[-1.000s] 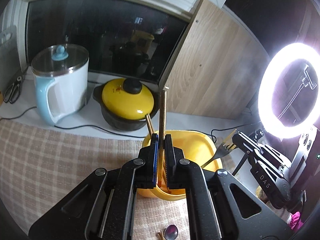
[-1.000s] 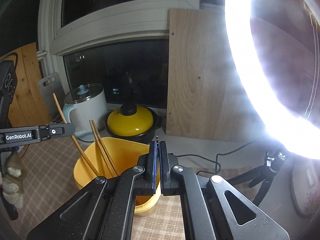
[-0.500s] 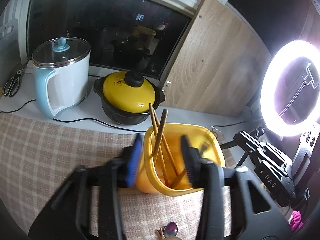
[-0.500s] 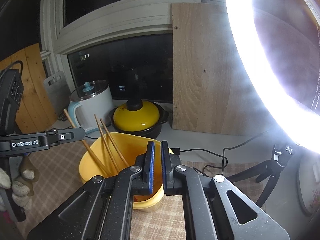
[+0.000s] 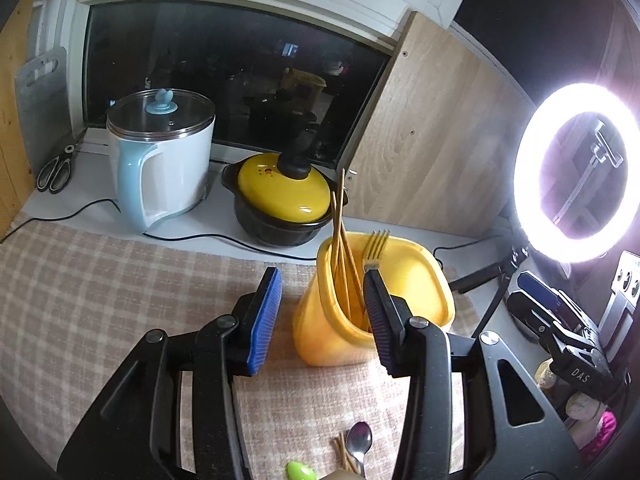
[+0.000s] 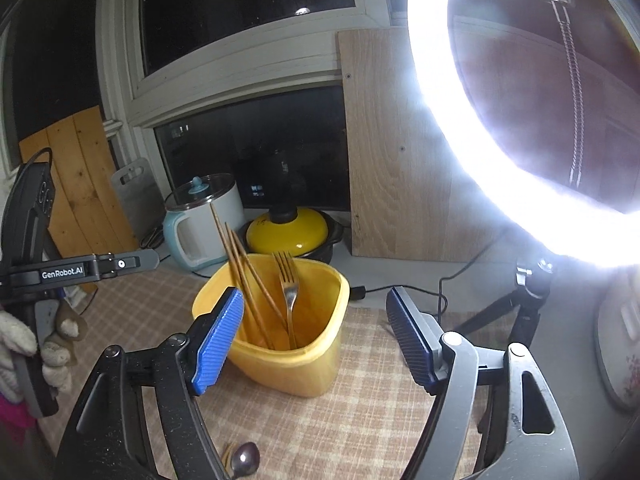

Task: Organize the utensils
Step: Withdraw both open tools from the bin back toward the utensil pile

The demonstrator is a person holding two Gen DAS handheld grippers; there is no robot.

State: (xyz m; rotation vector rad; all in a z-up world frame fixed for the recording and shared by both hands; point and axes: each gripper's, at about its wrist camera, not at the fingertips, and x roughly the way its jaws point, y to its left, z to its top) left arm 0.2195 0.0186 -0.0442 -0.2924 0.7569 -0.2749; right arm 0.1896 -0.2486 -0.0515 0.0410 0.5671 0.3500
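Note:
A yellow plastic holder [image 5: 404,280] [image 6: 320,360] stands on the checked cloth. Wooden chopsticks [image 5: 340,248] [image 6: 236,256] and a metal fork [image 5: 376,244] [image 6: 288,280] stand inside it. My left gripper [image 5: 320,320] is open and empty, its pads either side of the holder's near wall. My right gripper [image 6: 316,336] is open and empty, spread around the holder. A metal spoon [image 5: 359,442] [image 6: 244,460], more chopsticks [image 5: 344,452] and a green utensil [image 5: 300,470] lie on the cloth at the bottom edge.
A white and blue kettle [image 5: 160,160] and a black pot with a yellow lid [image 5: 280,204] stand behind the holder. A bright ring light on a tripod [image 5: 580,172] is at the right. Scissors [image 5: 54,170] lie far left. A wood panel [image 5: 432,140] leans at the back.
My left gripper opened and let a chopstick drop into the holder. My right gripper opened and let the fork go into the holder. Both grippers drew back a little.

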